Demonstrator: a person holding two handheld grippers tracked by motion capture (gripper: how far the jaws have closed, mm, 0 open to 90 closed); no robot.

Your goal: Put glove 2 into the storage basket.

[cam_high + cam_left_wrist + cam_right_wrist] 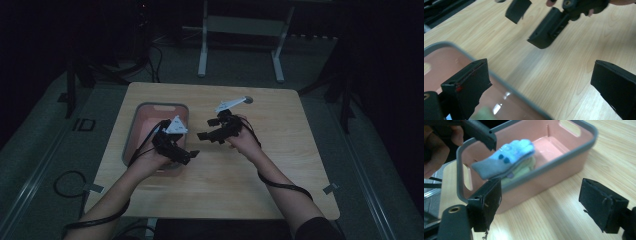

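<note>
A pink basin with a grey rim [150, 120] stands on the left half of the wooden table. Inside it, in the right gripper view, a folded blue-grey cloth [506, 155] lies on a pale green one [521, 170]. My left gripper [191, 155] hovers at the basin's near right corner, open, with bare wood and the basin's rim [506, 85] between its jaws [540, 72]. My right gripper [206, 129] is just right of the basin and points toward it, open with nothing between its jaws [540, 187]. The two grippers face each other closely, and the right gripper [531, 22] also appears in the left gripper view.
The light wooden table [225, 180] stretches right of the basin and toward the near edge. A small grey round inset [248, 100] sits near the far edge. Beyond the table a white frame's legs [202, 55] stand on the dark floor. Cables trail from both forearms.
</note>
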